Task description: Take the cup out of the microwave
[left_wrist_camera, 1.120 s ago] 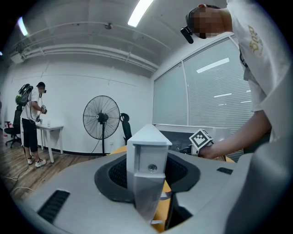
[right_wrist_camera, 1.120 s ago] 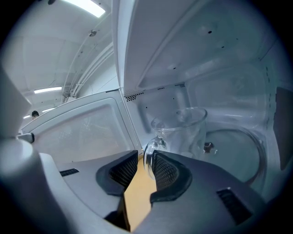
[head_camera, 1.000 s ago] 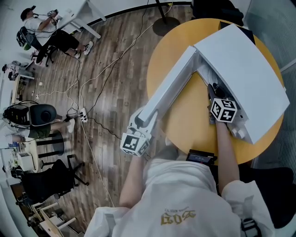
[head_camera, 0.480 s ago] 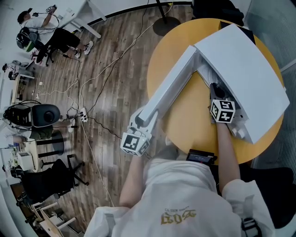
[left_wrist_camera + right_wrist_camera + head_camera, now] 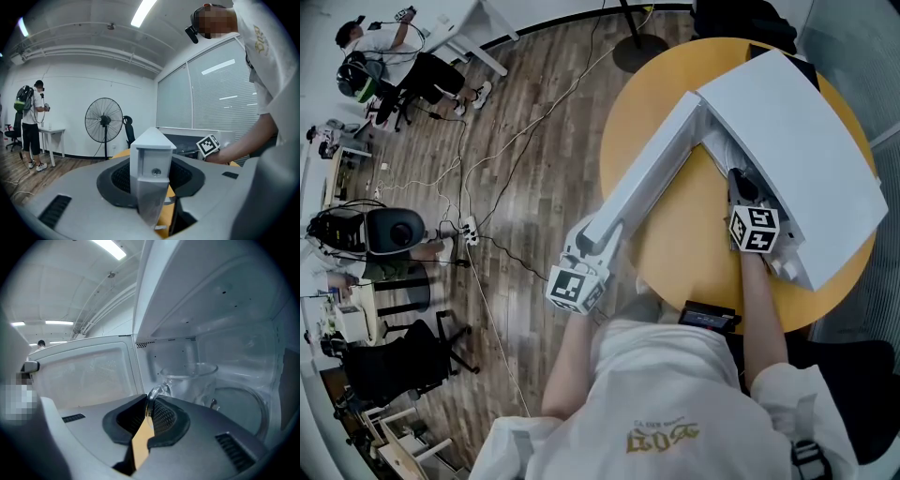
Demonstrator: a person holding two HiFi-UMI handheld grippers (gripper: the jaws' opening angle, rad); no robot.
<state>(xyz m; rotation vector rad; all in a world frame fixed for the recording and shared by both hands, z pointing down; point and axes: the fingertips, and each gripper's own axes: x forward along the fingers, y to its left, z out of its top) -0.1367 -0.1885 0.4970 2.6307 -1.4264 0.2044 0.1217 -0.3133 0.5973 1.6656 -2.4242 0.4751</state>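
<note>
Since the earlier frame, the right tongs have just been closing; they now pinch narrowly on the handle of the clear glass cup. The cup stands upright inside the white microwave, beside the turntable. The left tongs, part-way apart, clamp the free edge of the open microwave door, which reaches past the rim of the round yellow counter. Beyond stands a pedestal fan.

A wood-plank floor is crossed by cables; a pedestal fan is set before a white wall.
</note>
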